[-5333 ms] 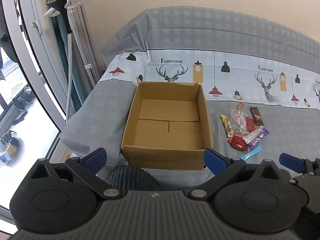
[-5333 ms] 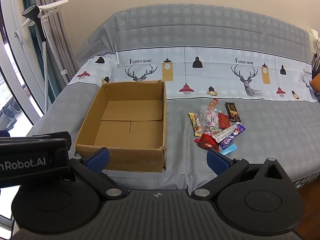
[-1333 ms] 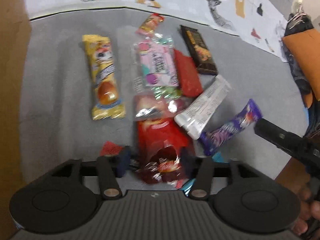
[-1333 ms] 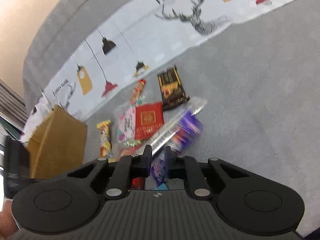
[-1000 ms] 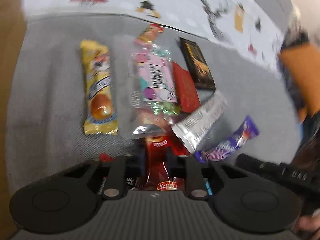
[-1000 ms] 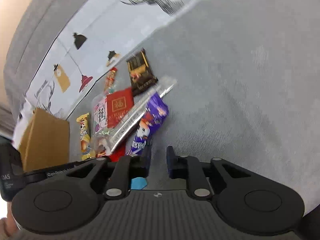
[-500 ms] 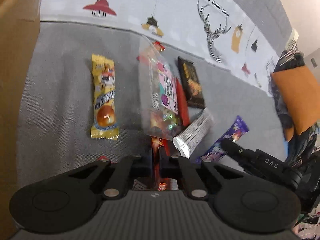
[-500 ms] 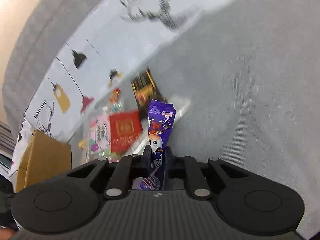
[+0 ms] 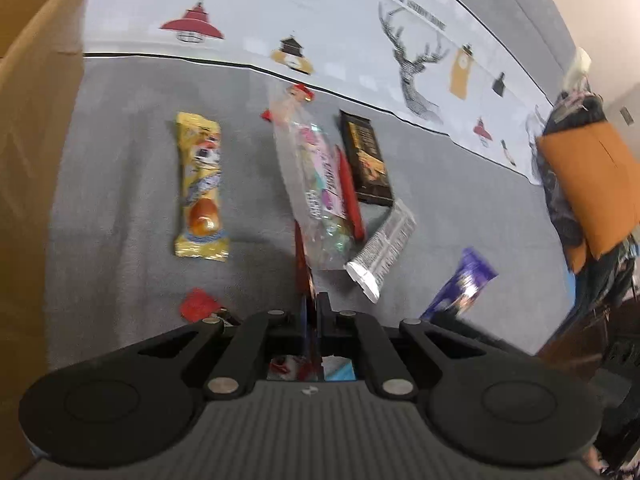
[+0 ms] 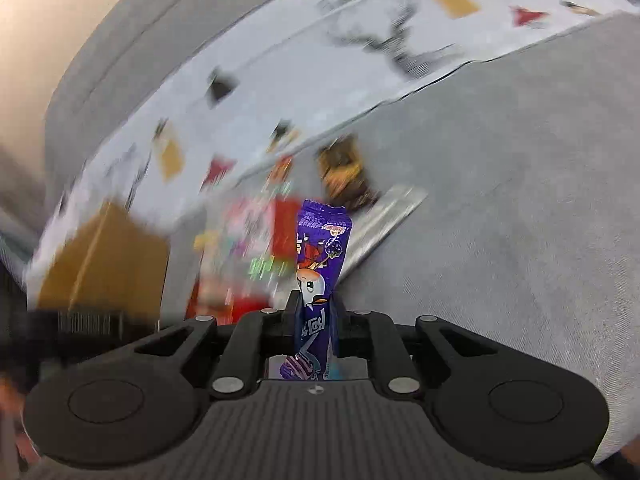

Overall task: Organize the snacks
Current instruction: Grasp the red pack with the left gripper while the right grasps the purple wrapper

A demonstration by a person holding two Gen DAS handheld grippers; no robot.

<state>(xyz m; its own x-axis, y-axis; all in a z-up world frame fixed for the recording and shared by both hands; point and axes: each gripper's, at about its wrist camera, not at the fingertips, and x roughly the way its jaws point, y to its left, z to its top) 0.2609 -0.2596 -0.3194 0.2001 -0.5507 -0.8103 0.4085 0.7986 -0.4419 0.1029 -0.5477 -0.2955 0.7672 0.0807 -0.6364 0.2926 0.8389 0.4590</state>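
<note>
My left gripper (image 9: pixel 313 306) is shut on a red snack packet (image 9: pixel 301 264), seen edge-on and lifted above the grey cover. A clear candy bag (image 9: pixel 316 184) leans against it. My right gripper (image 10: pixel 315 305) is shut on a purple snack bar (image 10: pixel 320 252), held upright; the same bar shows at the right of the left wrist view (image 9: pixel 464 288). On the cover lie a yellow cake packet (image 9: pixel 201 188), a dark chocolate bar (image 9: pixel 366 156), a silver wrapper (image 9: pixel 384 248) and a small red piece (image 9: pixel 197 304). The cardboard box (image 9: pixel 28 128) stands at the left.
The snacks lie on a grey bed cover (image 9: pixel 120 160) with a white printed band of lamps and deer (image 9: pixel 416 56). An orange cushion on dark clothes (image 9: pixel 592 184) sits at the far right. The right wrist view is blurred; the box shows at its left (image 10: pixel 104 264).
Both grippers closed on snacks and have lifted them: the left holds the red packet, the right the purple bar. The right view is swinging, now motion-blurred.
</note>
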